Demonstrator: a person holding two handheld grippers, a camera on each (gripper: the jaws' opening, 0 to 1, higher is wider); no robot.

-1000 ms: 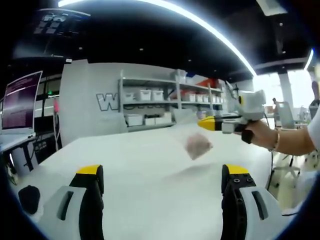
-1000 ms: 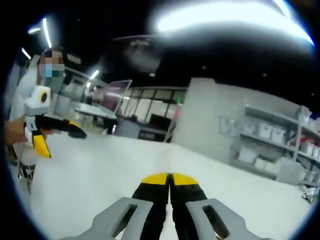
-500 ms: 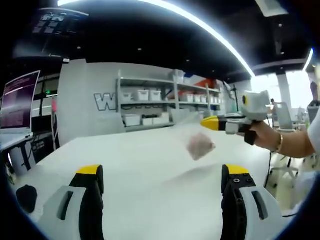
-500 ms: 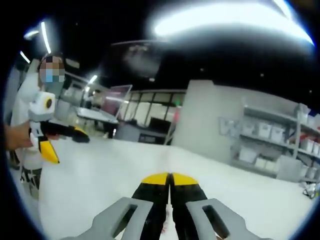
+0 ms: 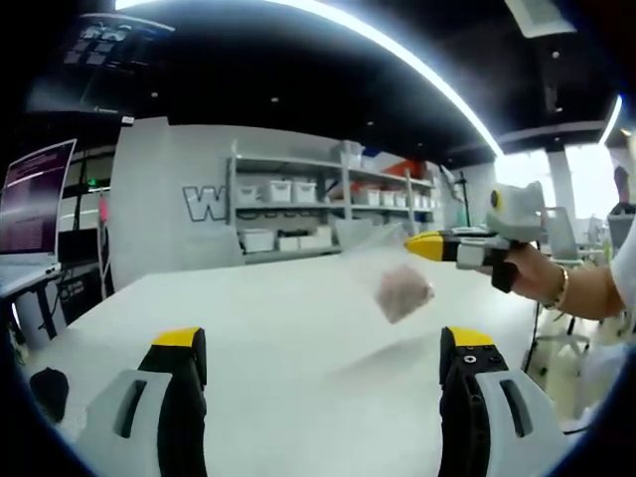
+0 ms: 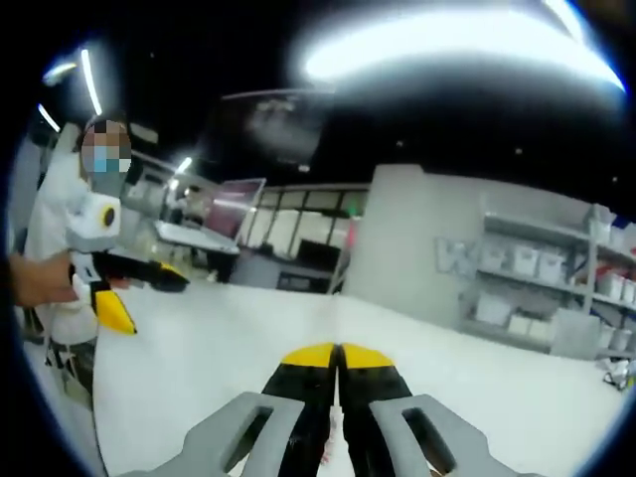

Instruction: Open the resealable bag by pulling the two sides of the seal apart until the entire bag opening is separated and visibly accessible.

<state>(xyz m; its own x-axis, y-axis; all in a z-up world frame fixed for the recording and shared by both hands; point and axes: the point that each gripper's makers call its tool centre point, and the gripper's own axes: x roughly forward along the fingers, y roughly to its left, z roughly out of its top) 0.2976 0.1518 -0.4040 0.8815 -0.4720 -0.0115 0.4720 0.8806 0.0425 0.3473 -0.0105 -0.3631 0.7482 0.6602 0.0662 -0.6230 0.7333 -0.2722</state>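
The left gripper hovers with jaws spread wide over the table, while ahead and to its right the right gripper, pressed together on the resealable bag, has lifted it slightly higher, its seal apparently unopened.

— How many bags do you count?
— One bag, clear, with one pinkish lump inside.
— And grippers?
— Two: the left gripper and the right gripper.
— Tables?
— One white table.
— Anything behind it?
— One shelf unit and one screen.
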